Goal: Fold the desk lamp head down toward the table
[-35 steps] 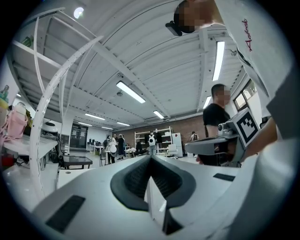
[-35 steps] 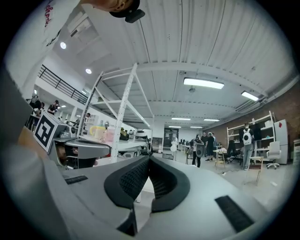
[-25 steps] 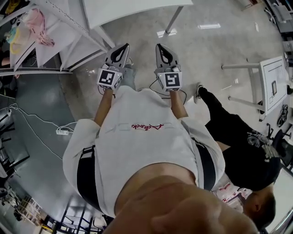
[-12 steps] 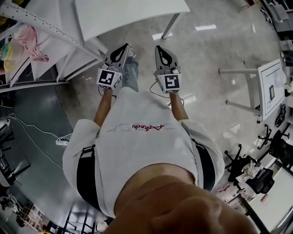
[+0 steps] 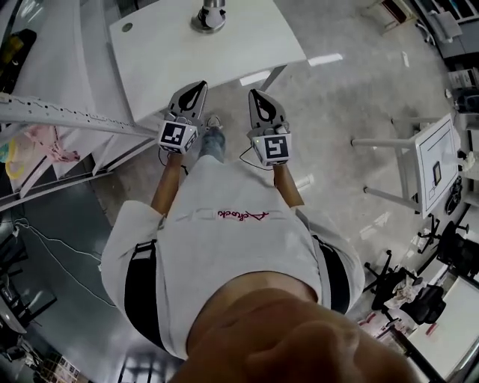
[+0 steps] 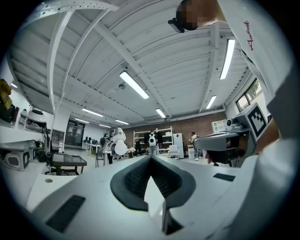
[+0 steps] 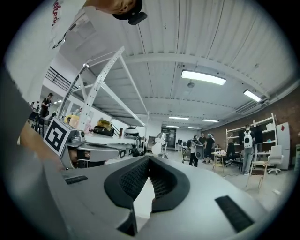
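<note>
Facing the white worktop, the person has open grey floor to the right and a metal rack close on the left. One desk lamp stands toward the worktop's far side. Two hands reach forward side by side and level, with the left tongs and right tongs both pressed together, pinching nothing.

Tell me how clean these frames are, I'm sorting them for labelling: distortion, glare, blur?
Head view: heavy fisheye bend, bright glare patches on the floor beside the table. Left gripper view: dark round border, ceiling light bright white. Right gripper view: same border, lamp small in the distance.
</note>
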